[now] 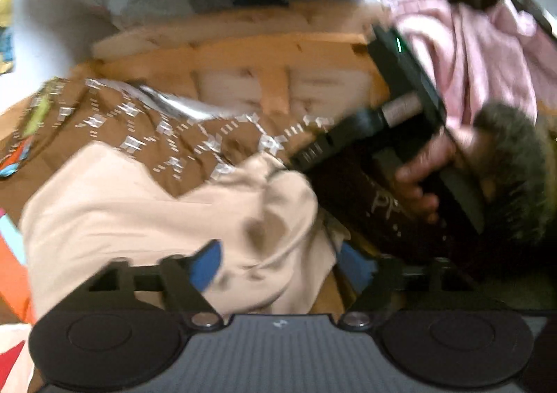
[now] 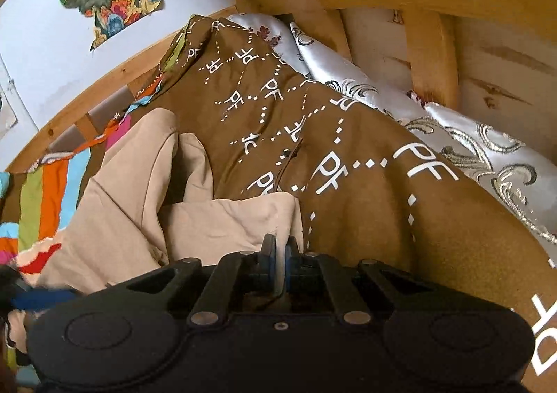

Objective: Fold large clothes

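Beige garment (image 2: 139,205) lying crumpled on a brown bedspread (image 2: 365,212) printed with white "PF" letters, on a wooden-framed bed (image 2: 431,55). Right claw (image 2: 281,255) pinched tight, blue pads nearly together, at the garment's edge where beige meets brown; cloth between the pads too hidden to confirm. Left claw (image 1: 278,260) spread wide, blue fingertips (image 1: 205,262) either side of a bunched fold of the same beige garment (image 1: 139,219), not clamped. Left view blurred. Silver embroidered pillow (image 2: 463,135) against the headboard. Striped multicolour sheet (image 2: 41,198) beside the garment. Hand (image 1: 428,170) gripping the right tool's handle, fuzzy cuff (image 1: 511,166) behind it.
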`<state>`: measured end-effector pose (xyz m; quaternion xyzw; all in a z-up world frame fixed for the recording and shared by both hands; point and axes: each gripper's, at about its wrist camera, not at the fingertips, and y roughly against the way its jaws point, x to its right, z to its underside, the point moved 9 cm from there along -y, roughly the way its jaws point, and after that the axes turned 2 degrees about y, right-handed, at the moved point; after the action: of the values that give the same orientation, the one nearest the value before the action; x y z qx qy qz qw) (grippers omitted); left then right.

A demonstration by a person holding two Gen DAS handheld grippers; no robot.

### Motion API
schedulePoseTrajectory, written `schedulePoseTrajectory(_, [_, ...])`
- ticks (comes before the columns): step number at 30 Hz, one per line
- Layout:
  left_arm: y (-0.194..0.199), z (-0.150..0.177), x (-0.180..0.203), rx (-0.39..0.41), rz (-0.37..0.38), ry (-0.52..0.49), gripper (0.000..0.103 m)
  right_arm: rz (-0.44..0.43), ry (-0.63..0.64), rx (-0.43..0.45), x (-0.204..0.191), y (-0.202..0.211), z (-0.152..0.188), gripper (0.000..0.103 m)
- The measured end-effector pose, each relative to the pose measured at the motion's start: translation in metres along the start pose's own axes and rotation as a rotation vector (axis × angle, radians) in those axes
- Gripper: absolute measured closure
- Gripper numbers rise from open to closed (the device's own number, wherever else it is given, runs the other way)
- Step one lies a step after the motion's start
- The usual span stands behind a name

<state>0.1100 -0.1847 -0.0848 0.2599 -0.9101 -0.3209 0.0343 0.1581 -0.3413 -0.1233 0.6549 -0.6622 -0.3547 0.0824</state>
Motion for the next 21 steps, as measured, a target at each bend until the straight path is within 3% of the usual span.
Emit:
schedulePoseTrajectory(2, [0.021,-0.001,-0.011,0.027,0.004,0.045,0.019,0.012,0.023,0.0,-0.001,0.003,0.001,0.097])
schedulePoseTrajectory(4, [0.041,-0.002,-0.032,0.059,-0.036,0.123,0.018,0.043,0.045,0.014,-0.004,0.008,0.0,0.084])
schedulePoseTrajectory(5, [0.053,-0.001,-0.046,0.083,-0.07,0.184,0.016,0.061,0.062,0.03,-0.006,0.012,-0.002,0.084])
schedulePoseTrajectory(8, [0.076,0.006,-0.093,0.144,-0.137,0.401,0.007,0.111,0.109,0.161,-0.014,0.034,-0.015,0.066])
schedulePoseTrajectory(9, [0.081,0.013,-0.111,0.149,-0.173,0.495,0.007,0.11,0.126,0.208,-0.019,0.041,-0.019,0.059])
schedulePoseTrajectory(12, [0.078,0.036,-0.157,0.098,-0.225,0.722,0.009,0.005,0.161,0.271,-0.049,0.057,-0.023,0.058])
schedulePoseTrajectory(15, [0.062,0.051,-0.178,0.027,-0.209,0.806,0.013,-0.165,0.137,0.208,-0.08,0.059,-0.011,0.064])
schedulePoseTrajectory(16, [0.056,0.055,-0.178,0.005,-0.194,0.811,0.014,-0.161,0.161,0.18,-0.086,0.058,-0.005,0.069])
schedulePoseTrajectory(19, [0.038,0.062,-0.172,-0.037,-0.14,0.815,0.016,-0.025,0.279,0.05,-0.09,0.045,0.021,0.082])
schedulePoseTrajectory(21, [0.028,0.066,-0.162,-0.056,-0.079,0.82,0.018,0.034,0.274,-0.065,-0.079,0.032,0.041,0.086])
